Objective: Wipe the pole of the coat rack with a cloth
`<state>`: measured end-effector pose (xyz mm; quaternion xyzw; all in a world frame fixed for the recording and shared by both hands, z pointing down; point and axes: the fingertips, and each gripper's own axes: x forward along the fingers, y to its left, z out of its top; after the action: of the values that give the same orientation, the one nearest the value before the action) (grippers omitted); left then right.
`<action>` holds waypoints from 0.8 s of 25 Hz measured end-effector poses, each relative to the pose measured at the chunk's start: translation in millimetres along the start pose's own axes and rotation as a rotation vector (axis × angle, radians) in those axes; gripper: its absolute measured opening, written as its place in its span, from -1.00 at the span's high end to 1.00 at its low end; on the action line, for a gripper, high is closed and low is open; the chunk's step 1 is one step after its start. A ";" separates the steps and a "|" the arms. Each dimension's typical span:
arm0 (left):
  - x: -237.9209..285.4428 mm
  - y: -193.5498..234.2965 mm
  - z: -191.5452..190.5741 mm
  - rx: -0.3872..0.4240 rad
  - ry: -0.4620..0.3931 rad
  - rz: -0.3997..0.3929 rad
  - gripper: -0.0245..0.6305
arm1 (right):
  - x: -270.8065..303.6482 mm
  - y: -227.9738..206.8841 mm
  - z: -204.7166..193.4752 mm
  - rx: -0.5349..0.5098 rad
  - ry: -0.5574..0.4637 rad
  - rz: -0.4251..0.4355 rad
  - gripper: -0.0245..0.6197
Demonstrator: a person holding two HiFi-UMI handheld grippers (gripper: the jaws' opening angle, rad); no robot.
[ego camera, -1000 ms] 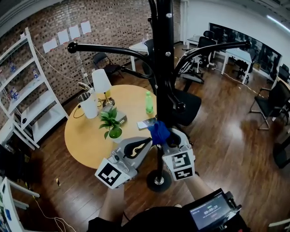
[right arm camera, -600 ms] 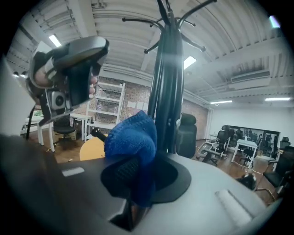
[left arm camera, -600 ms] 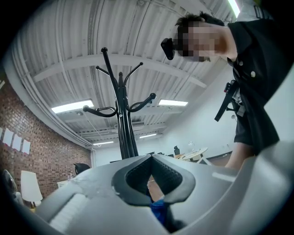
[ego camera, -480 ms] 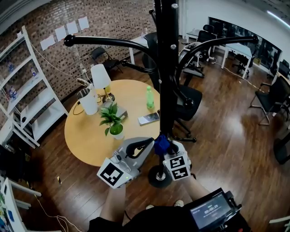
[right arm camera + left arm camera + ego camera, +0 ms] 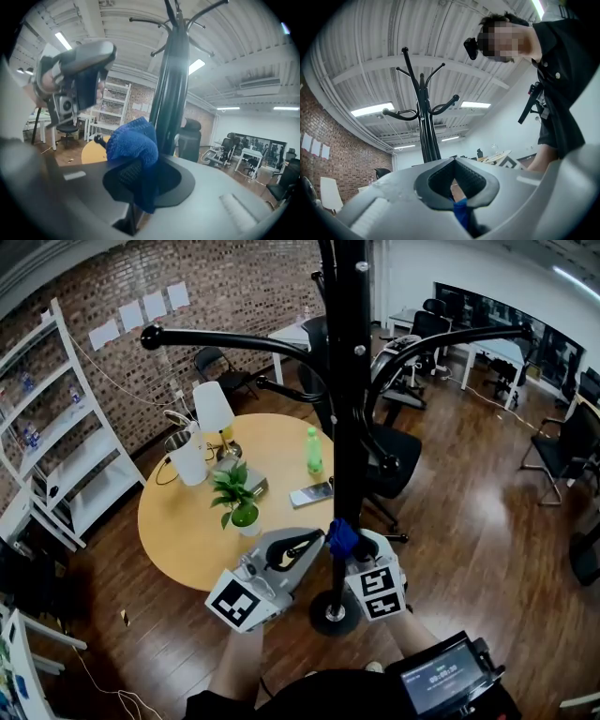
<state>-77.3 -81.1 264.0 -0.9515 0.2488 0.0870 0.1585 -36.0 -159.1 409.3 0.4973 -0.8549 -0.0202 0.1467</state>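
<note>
The black coat rack pole runs from the top of the head view down to its round base. My right gripper is shut on a bunched blue cloth, which lies against the pole low down, just above the base. In the right gripper view the cloth bulges out of the right gripper and touches the pole. My left gripper sits just left of the pole, beside the cloth, shut and holding nothing. Its view looks up past the left gripper at the rack.
A round wooden table behind the rack carries a potted plant, a green bottle, a lamp, a white jug and a phone. Curved rack arms reach left and right. A black chair stands behind the pole, white shelving at left.
My right gripper has slid the blue cloth down the pole toward the base, mostly in the first half second. The left gripper has stayed beside it, shut.
</note>
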 end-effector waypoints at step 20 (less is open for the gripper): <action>6.6 12.6 29.7 0.063 -0.052 0.040 0.92 | -76.7 -65.8 258.6 0.001 -0.563 -0.019 0.78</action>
<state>-80.6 -84.3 231.4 -0.9382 0.2662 0.1071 0.1933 -15.0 -155.4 132.5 0.4802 -0.8572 -0.1585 -0.0968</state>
